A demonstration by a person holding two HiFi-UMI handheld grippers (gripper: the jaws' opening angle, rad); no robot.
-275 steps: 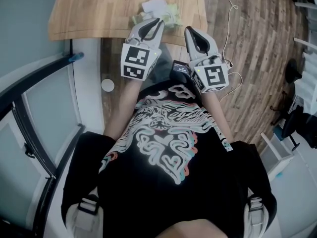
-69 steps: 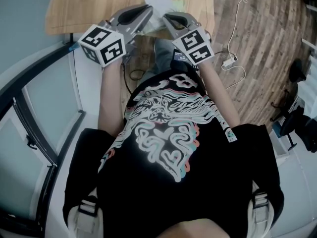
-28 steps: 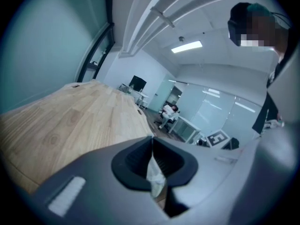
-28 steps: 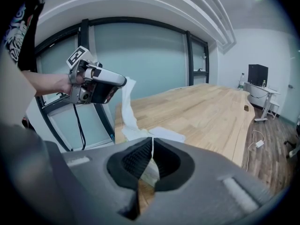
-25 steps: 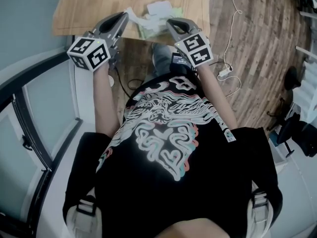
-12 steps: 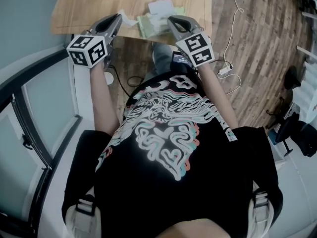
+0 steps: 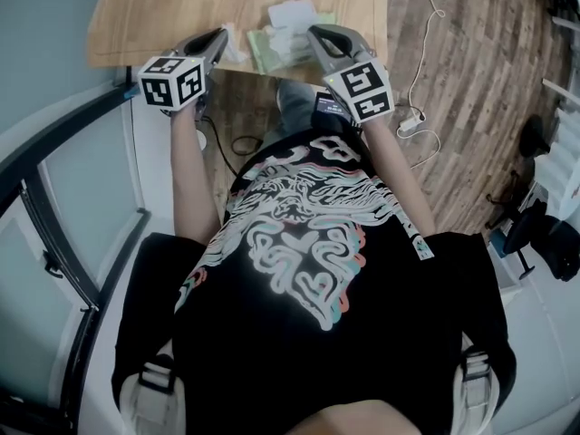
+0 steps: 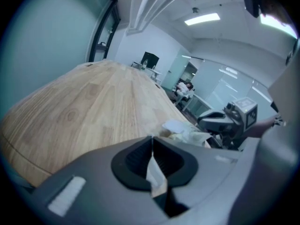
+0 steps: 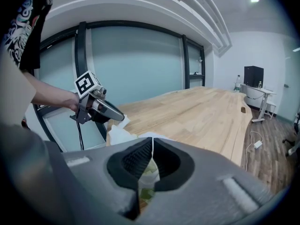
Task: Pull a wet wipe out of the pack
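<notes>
Plainly, everything sits on the wooden table (image 7: 163,16), along the edge nearest the person, nearer its right-hand corner than its left.

The pack (image 7: 276,45), greenish with a pale top, lies right at that near edge, its long side roughly across the edge.

The right gripper (image 7: 315,34) comes in from the pack's right. Its jaws are clamped on a green-and-white fold of the pack's wrapper, which shows pinched between the pads in the right gripper view. It looks to be anchoring the pack.

The left gripper (image 7: 220,40) stands just beside the pack on its left, over the same near edge. Its jaws are pressed together on a thin white strip.

That strip is the wet wipe (image 7: 234,36), a small crumpled white piece between the left gripper's tip and the pack's left side. I cannot tell whether its far end is free of the opening or caught in it.

The pull turns on this line: the wipe runs leftward from the pack, along the table's near edge. The left gripper is therefore the nearer one and the one placed to draw it. The draw should probably go away from the right gripper, toward the table's left near corner.
</notes>
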